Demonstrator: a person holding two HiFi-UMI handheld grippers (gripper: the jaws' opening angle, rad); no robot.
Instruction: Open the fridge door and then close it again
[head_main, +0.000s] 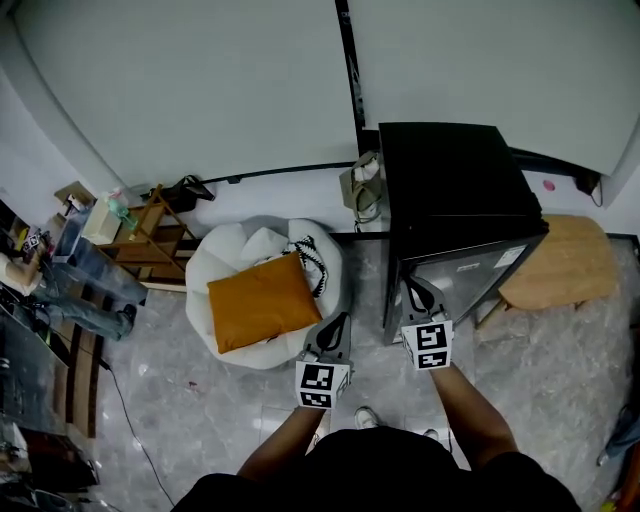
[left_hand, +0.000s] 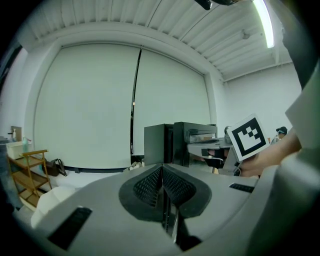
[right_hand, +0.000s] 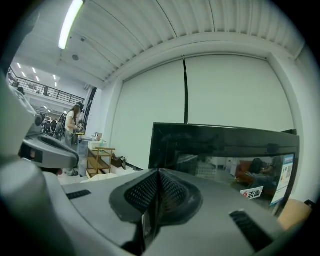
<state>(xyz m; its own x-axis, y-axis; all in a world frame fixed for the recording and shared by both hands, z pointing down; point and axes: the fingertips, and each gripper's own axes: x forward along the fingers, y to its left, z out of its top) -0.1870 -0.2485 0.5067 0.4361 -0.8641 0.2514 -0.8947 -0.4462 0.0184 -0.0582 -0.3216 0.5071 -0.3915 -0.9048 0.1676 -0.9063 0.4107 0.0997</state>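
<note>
Black and glossy, the fridge (head_main: 455, 190) was seen standing upright on the floor against the pale wall, ahead of the person and to their right. Its door (head_main: 465, 275) was judged to be shut, with its front turned towards the person. No handle could be made out, and the hinge side could not be told.

The right gripper (head_main: 418, 293) was held directly in front of that door, near its left part as seen from the head view. The jaws were pressed together with nothing between them. The tips were close to the door, but contact could not be confirmed.

The left gripper (head_main: 338, 325) was held further left, just beside the beanbag (head_main: 215, 270). Its jaws were likewise closed and empty, and the fridge lay ahead of it and to its right. The right gripper was therefore judged the nearer of the two, and opening would turn on one upright edge of the door being reached.

One fridge with one door was counted, along with two grippers, one orange cushion (head_main: 262, 300) on the one white beanbag, one round wooden stool (head_main: 560, 262) to the fridge's right, and one wooden shelf (head_main: 150, 235) at the left.
</note>
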